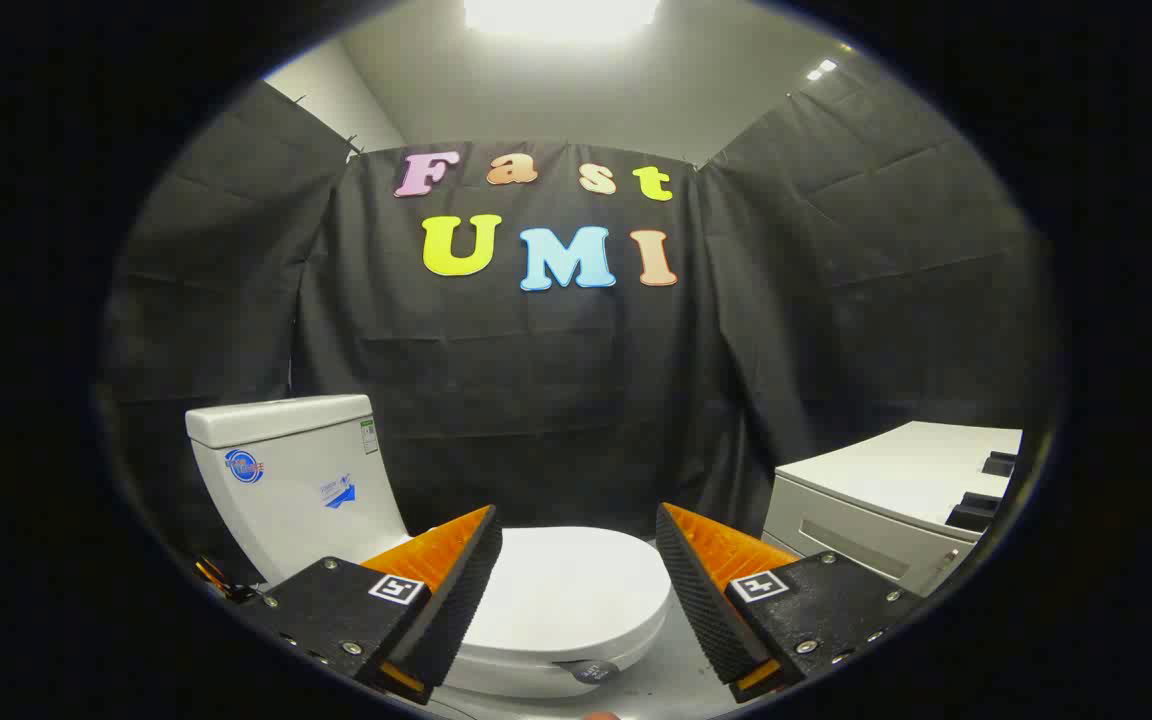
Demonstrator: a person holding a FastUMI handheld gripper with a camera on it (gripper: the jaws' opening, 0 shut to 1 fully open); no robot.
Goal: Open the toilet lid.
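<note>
A white toilet stands on the floor with its lid (564, 590) lying flat and closed over the bowl. Its cistern (291, 478) rises behind the lid, to the left. My gripper (579, 528) hovers above the lid's front half, open, with nothing between its fingers. The left finger (456, 590) and right finger (701, 590) have black ribbed pads and orange backs. The lid shows in the gap between them and sits below them. A small dark round knob (593, 671) sits at the bowl's front edge.
A white cabinet or appliance (891, 505) with dark handles stands to the right of the toilet, close to the right finger. Black cloth walls enclose the booth on three sides. Grey floor (656, 690) shows in front of the bowl.
</note>
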